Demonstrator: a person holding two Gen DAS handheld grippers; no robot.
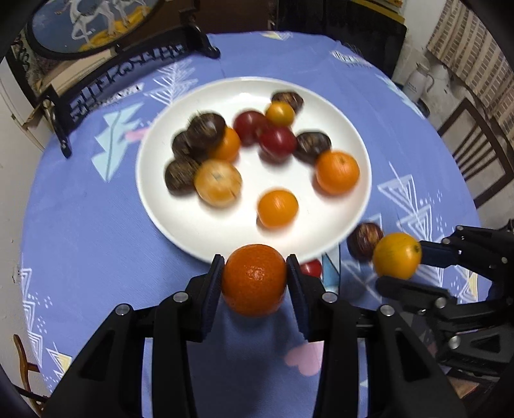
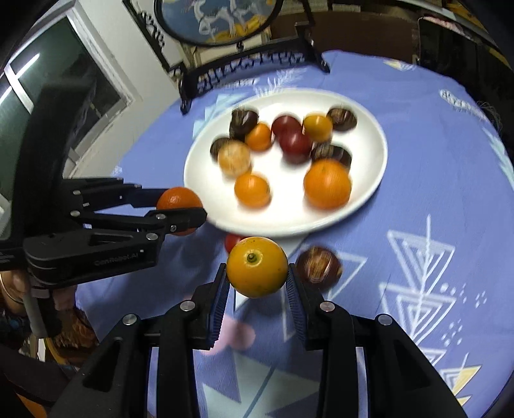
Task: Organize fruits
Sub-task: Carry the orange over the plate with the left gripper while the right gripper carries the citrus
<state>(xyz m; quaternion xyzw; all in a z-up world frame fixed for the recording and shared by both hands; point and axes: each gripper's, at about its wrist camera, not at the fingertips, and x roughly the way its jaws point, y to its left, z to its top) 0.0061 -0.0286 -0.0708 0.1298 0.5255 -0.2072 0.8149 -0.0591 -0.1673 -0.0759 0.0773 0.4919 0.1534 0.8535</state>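
A white plate [image 1: 180, 222] on the blue tablecloth holds several orange, red and dark brown fruits; it also shows in the right wrist view [image 2: 363, 205]. My left gripper [image 1: 254, 273] is shut on a deep orange mandarin [image 1: 253, 279], held above the cloth just before the plate's near rim. My right gripper [image 2: 257, 273] is shut on a yellow-orange fruit [image 2: 257, 267], also near the plate's rim. A dark brown fruit [image 2: 318, 265] and a small red fruit [image 2: 233, 241] lie on the cloth beside the plate.
A dark carved stand with a round painted panel [image 1: 93, 25] stands at the table's far edge. A wooden chair [image 1: 475, 151] and a white flask [image 1: 419, 80] are past the right edge. The round table's cloth [image 1: 80, 225] surrounds the plate.
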